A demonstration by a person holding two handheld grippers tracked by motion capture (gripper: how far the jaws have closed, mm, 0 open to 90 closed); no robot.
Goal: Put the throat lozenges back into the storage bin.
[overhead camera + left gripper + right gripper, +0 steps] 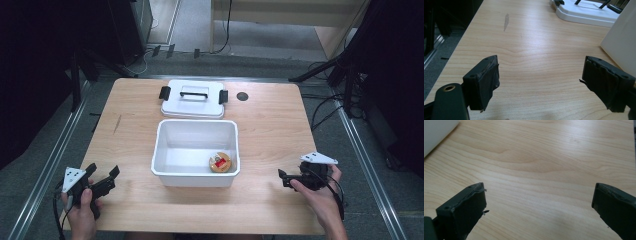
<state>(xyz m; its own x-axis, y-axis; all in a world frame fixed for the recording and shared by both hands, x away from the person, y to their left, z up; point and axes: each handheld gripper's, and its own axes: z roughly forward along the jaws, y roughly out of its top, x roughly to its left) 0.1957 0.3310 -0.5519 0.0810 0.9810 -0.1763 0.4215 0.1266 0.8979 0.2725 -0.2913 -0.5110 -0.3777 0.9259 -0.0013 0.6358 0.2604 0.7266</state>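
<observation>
White plastic bin (172,150) stands mid-table with a small round tan and red thing (220,162) in its near right corner. Behind the bin lies its lid (192,102). Left of the bin's near corner, the left gripper (102,177) gapes wide, holding nothing. Right of the bin, the right gripper (284,178) likewise stands wide, holding nothing, over bare wood.

The white tub (196,172) stands in the middle of the bench (270,130), open at the top, with its lid (192,107) lying flat just behind it toward the far edge. Both block the centre line. Bare wood runs down the left and right sides to the near corners, where each pair of tongs has free room around it.
</observation>
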